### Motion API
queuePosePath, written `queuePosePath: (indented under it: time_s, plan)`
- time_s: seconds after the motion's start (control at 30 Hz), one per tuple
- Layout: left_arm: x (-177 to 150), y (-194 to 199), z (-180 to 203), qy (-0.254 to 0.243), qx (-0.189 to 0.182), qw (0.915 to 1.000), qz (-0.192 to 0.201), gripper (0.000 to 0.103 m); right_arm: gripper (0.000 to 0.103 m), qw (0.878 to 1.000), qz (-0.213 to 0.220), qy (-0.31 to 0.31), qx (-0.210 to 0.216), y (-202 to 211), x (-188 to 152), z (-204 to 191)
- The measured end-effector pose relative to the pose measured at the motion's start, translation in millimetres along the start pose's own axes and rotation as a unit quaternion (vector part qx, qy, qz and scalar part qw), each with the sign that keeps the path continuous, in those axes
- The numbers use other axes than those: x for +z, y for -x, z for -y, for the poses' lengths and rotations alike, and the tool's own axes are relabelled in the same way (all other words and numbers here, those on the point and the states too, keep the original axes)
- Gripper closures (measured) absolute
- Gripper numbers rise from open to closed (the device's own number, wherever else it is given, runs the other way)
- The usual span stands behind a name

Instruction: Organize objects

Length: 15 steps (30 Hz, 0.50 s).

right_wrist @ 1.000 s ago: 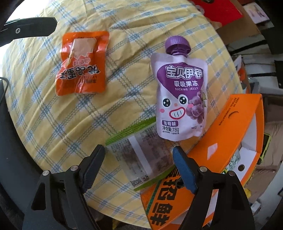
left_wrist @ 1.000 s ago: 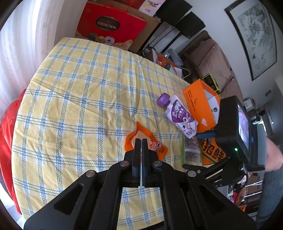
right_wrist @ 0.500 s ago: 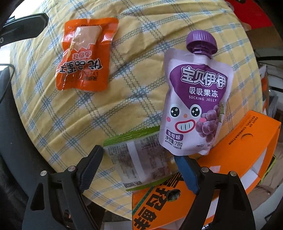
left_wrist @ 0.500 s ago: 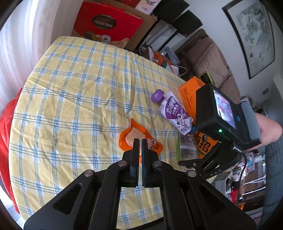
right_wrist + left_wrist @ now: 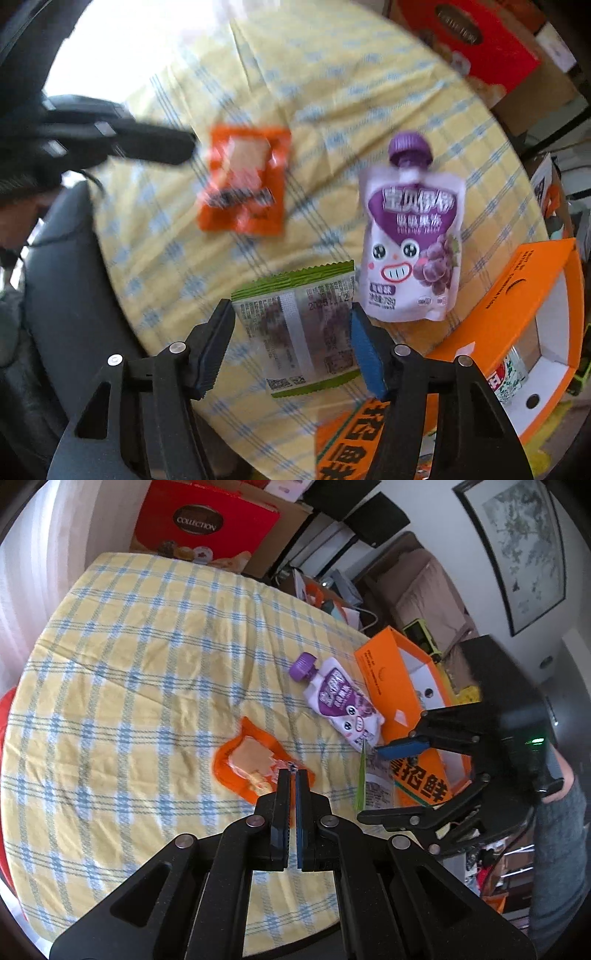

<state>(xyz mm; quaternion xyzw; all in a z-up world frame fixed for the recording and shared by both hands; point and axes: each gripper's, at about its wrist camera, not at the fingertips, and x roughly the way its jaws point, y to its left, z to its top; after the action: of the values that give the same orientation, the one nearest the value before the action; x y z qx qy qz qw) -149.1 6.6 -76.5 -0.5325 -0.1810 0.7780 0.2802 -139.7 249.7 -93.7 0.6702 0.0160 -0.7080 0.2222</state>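
right tongs (image 5: 291, 343) straddle the green-edged packet (image 5: 299, 328) – jaws closing, one pad at each side edge. in the right wrist view the packet sits squarely between them, but whether the pads press it yet i cannot tell; blur hides the contact. the packet lies near the front edge of the surface (image 5: 129, 664), on the yellow-and-blue check cloth, its lower end against the flattened orange flap with black characters. its long axis runs straight away from the tongs, the crimped green end pointing off toward the middle of the cloth, so the jaws close across the short width. that suits a pinch.

the purple jelly pouch (image 5: 410, 243) lies just beside the packet on the right, cap pointing away, long axis roughly parallel. the orange box (image 5: 532, 314) stands open further right, at the surface's edge – a likely place to put things, by my reading.

left tongs (image 5: 293, 775) are closed on nothing, tips hovering over the near end of the orange snack packet (image 5: 255, 764). that one lies slantwise from them. the right hand is plainly nearer the green-edged packet.
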Motion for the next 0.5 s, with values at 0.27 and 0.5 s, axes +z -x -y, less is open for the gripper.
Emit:
queuePosePath:
  time_s: [0.27,0.5]
  plan:
    - [11.6,2.6,-11.5,0.025,0.033,0.9989,0.02,0.069,0.04,0.996,0.083,-0.012,-0.001,38.2,-1.0,-26.0]
    - [22.1,-17.2,-19.1,0.014,0.076,0.997,0.005,0.065,0.039,0.994,0.109,-0.023,-0.006,47.6,23.3,-72.1]
